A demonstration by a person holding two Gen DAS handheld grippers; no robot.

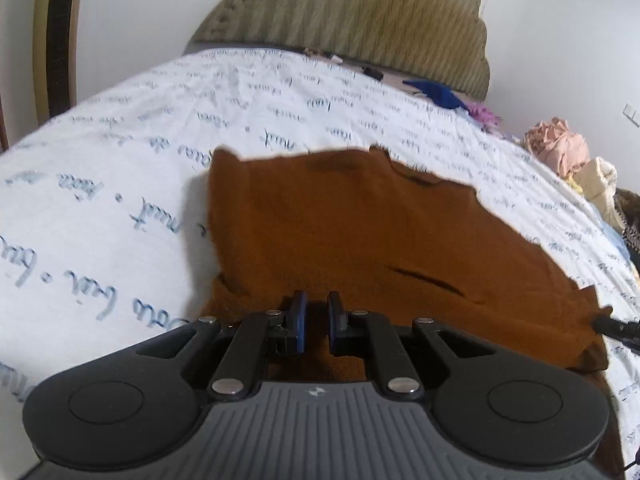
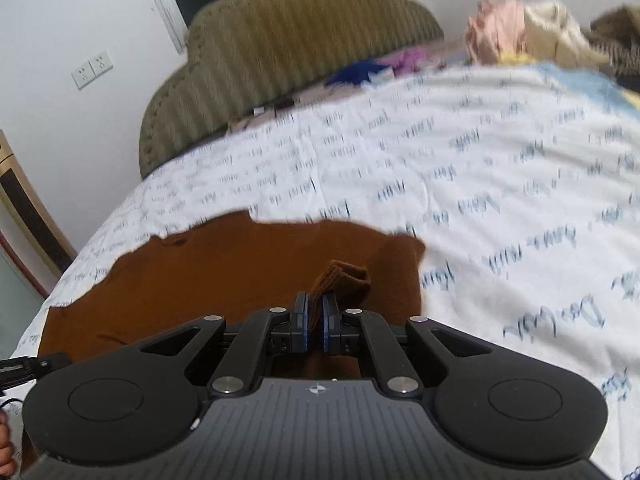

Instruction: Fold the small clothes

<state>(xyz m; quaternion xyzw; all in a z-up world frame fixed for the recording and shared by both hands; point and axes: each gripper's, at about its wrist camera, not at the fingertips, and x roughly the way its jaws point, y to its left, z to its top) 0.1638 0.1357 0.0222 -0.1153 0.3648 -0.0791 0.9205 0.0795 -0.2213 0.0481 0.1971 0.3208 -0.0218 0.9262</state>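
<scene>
A brown knitted garment (image 1: 360, 232) lies spread on the bed's white printed sheet (image 1: 120, 160). In the left wrist view my left gripper (image 1: 317, 308) sits over the garment's near edge with its blue pads a small gap apart; I see no cloth clearly pinched between them. In the right wrist view the same brown garment (image 2: 224, 272) lies in front of my right gripper (image 2: 315, 304), which is shut on a bunched ribbed edge of the garment (image 2: 344, 278) that sticks up past the pads. The right gripper's tip shows at the left view's right edge (image 1: 616, 326).
A padded olive headboard (image 1: 360, 20) stands at the bed's far end. A heap of pink, cream and dark clothes (image 2: 540, 28) lies at the far right of the bed, with blue cloth (image 1: 434, 92) and purple cloth near the headboard. A wall socket (image 2: 92, 69) is on the left wall.
</scene>
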